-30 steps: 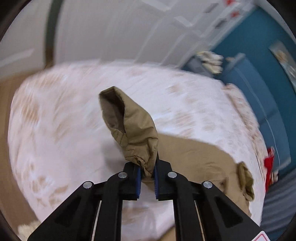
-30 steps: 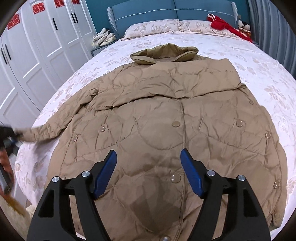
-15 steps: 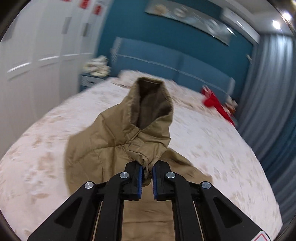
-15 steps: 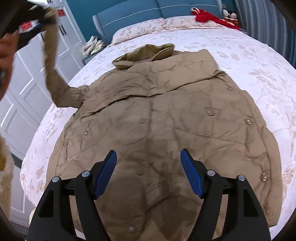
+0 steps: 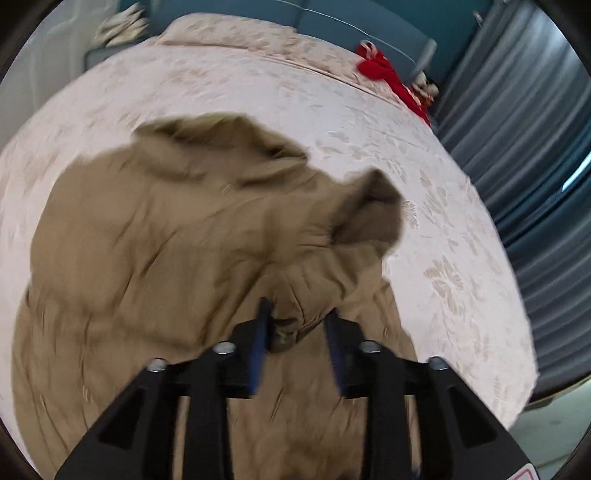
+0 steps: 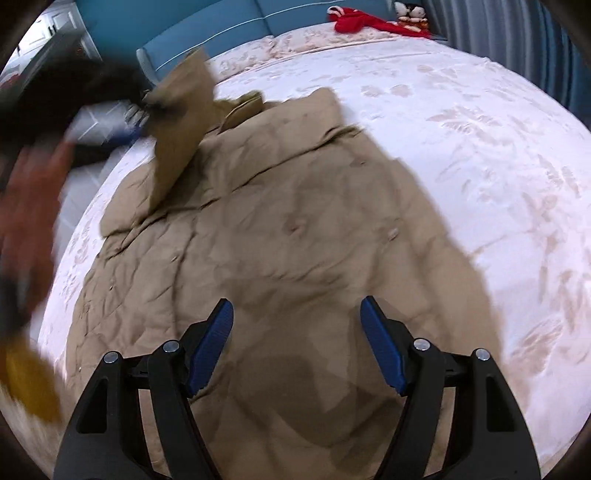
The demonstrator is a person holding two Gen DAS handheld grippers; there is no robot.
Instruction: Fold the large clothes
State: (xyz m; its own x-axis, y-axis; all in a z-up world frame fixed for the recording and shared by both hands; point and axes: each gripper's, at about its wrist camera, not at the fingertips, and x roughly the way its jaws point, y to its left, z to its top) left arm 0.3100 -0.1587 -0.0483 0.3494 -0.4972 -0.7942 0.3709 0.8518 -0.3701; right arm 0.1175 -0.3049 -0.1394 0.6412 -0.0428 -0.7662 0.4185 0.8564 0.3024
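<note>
A large tan quilted coat (image 6: pixel 295 236) lies front up on the bed, collar toward the headboard. In the left wrist view the coat (image 5: pixel 147 258) fills the lower left. Its sleeve (image 5: pixel 332 258) reaches across the coat body, cuff opening (image 5: pixel 373 210) up. My left gripper (image 5: pixel 297 328) has its jaws parted, with the sleeve's end lying loose between them. In the right wrist view the left gripper shows blurred at the upper left beside the raised sleeve (image 6: pixel 181 122). My right gripper (image 6: pixel 295 343) is open and empty above the coat's lower half.
The bed (image 6: pixel 480 147) has a white floral cover and a blue headboard (image 6: pixel 295 14). A red garment (image 6: pixel 365 22) and soft toys lie by the pillows. Grey-blue curtains (image 5: pixel 535 147) hang at the right. White wardrobes (image 6: pixel 40 26) stand at the left.
My left gripper has carried the sleeve from the bed's left side up and over the coat body, and its jaws have opened. The right gripper stays open over the coat.
</note>
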